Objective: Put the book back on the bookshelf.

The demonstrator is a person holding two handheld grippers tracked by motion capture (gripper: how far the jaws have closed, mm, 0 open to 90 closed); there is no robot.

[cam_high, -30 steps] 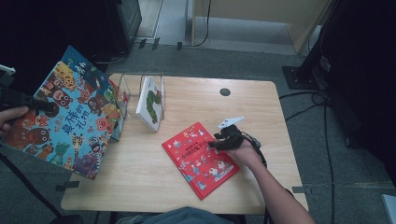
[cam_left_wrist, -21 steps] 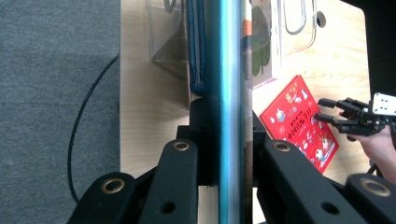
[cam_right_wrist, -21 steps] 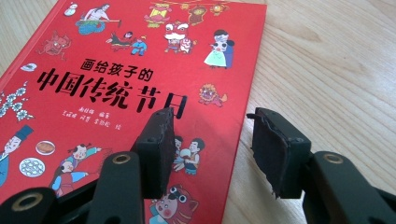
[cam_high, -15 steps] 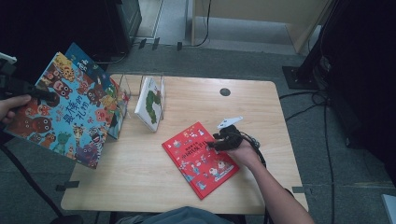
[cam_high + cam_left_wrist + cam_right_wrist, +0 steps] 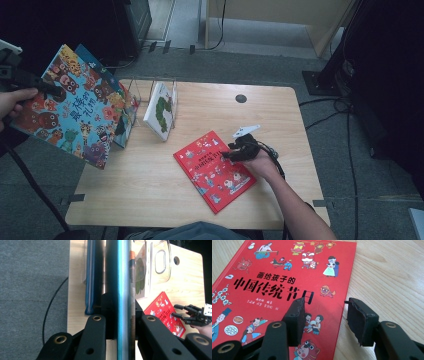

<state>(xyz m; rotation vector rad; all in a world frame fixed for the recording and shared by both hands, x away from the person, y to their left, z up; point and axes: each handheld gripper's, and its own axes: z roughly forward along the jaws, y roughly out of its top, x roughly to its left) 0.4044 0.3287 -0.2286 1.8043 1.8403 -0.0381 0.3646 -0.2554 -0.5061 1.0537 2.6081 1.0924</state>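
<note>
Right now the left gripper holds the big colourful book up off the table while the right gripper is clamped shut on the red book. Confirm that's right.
Not quite. The right gripper is open, not clamped: the right gripper view shows one jaw over the red book and the other over bare table, a clear gap between. The left gripper does hold the big colourful book up.

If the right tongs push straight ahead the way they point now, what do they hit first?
Most likely the red book: the right tongs stand open, straddling its right edge, one jaw above the cover, the other above the table. How high they hover is unclear.
</note>
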